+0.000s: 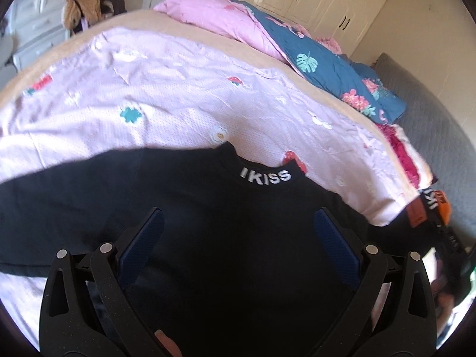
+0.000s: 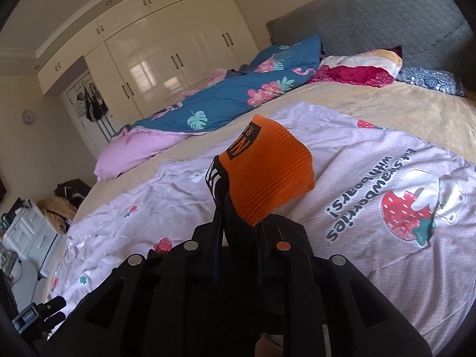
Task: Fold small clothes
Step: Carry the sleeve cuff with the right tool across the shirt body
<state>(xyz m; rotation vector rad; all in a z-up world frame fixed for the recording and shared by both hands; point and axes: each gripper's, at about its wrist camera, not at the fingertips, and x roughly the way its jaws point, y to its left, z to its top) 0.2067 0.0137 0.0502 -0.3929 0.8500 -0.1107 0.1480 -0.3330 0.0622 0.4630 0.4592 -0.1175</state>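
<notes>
My left gripper (image 1: 238, 229) fills the bottom of the left wrist view, its 2 blue-padded fingers (image 1: 142, 250) spread wide and holding nothing. Under and beyond them, across the lower half of the frame, lies a black top (image 1: 193, 196) with white letters at its neckline, spread on a pale lilac printed sheet (image 1: 166, 95) that covers the bed.

In the right wrist view, my right gripper (image 2: 238, 238) sits at bottom centre, its fingers pressed together on a sleeve of that black top. The sleeve's orange ribbed cuff (image 2: 270, 175) sticks up past the fingertips in the middle of the frame, lifted clear of the sheet. The same cuff shows at the right edge of the left wrist view.

A blue floral quilt (image 2: 226, 101) is bunched at the upper middle of the frame, well apart from the garment.

I judge this to be an early fold: 1 sleeve is raised and ready to be carried inward. The next move likely calls for laying that cuff across the chest of the top, while my left gripper either steadies the body or takes the other sleeve.
</notes>
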